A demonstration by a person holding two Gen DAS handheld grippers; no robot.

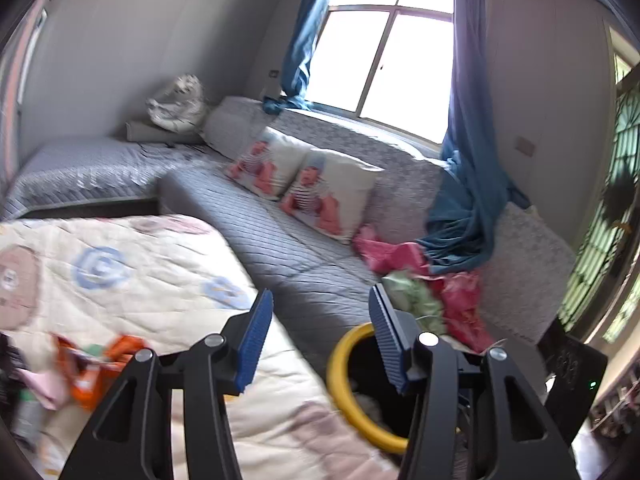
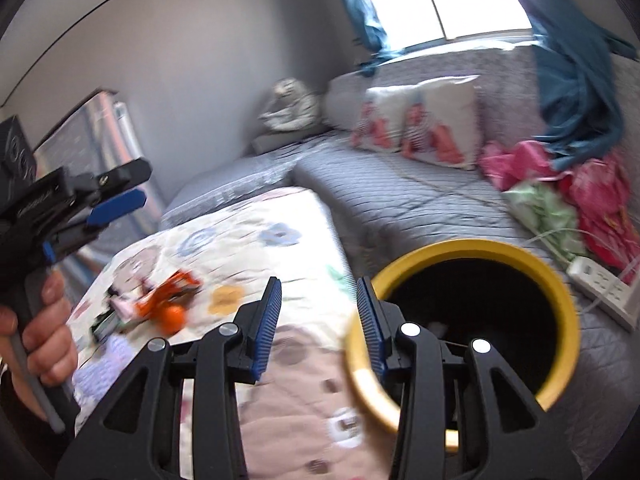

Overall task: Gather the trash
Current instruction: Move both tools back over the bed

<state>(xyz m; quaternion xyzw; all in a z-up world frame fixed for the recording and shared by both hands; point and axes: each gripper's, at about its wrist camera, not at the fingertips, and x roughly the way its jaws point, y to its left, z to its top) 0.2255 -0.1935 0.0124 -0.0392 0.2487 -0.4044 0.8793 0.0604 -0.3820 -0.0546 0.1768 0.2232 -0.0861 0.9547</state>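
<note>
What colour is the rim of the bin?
Yellow, around a black inside. The bin's rim shows best in the right wrist view.

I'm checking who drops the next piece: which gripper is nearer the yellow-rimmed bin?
Right. The right gripper hangs beside the yellow-rimmed bin, one finger overlapping its rim. The left gripper is off to the far side, above the quilt.

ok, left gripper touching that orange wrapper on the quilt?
Apart. The right wrist view shows the left gripper held up in the air, well clear of the orange wrapper lying on the quilt, jaws open with nothing between them.
</note>
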